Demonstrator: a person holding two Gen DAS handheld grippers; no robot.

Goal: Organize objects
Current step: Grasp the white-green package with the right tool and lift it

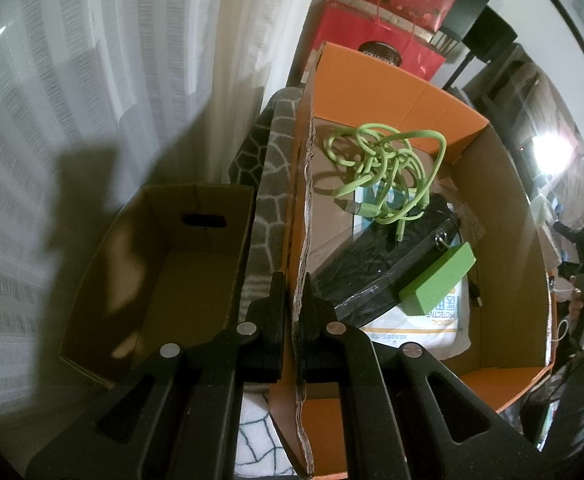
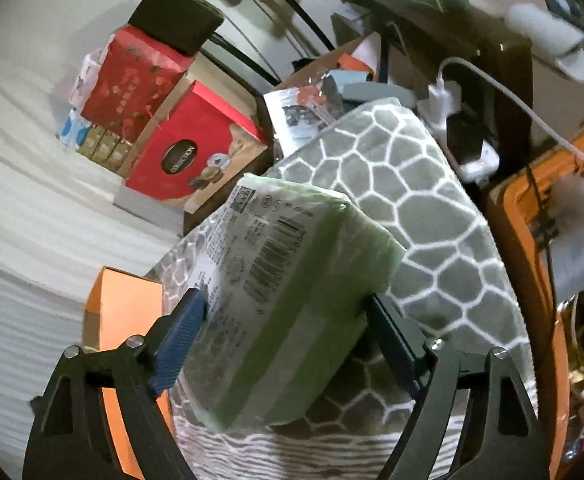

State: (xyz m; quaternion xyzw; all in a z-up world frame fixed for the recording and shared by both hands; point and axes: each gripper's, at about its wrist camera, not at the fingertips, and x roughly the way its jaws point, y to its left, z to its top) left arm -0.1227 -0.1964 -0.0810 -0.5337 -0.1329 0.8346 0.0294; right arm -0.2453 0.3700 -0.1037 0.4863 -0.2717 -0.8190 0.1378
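Squeezing the green tissue pack [image 2: 292, 300] across its middle, the right gripper [image 2: 288, 340] holds something soft and slippery above the grey blanket [image 2: 431, 208]. Left gripper [image 1: 293, 320] pinches the orange box [image 1: 391, 80] wall.

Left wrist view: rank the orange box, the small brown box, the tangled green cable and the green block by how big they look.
Largest to smallest as they look:
1. orange box
2. small brown box
3. tangled green cable
4. green block
The fisheye lens distorts apparent size, but the gaps are wide.
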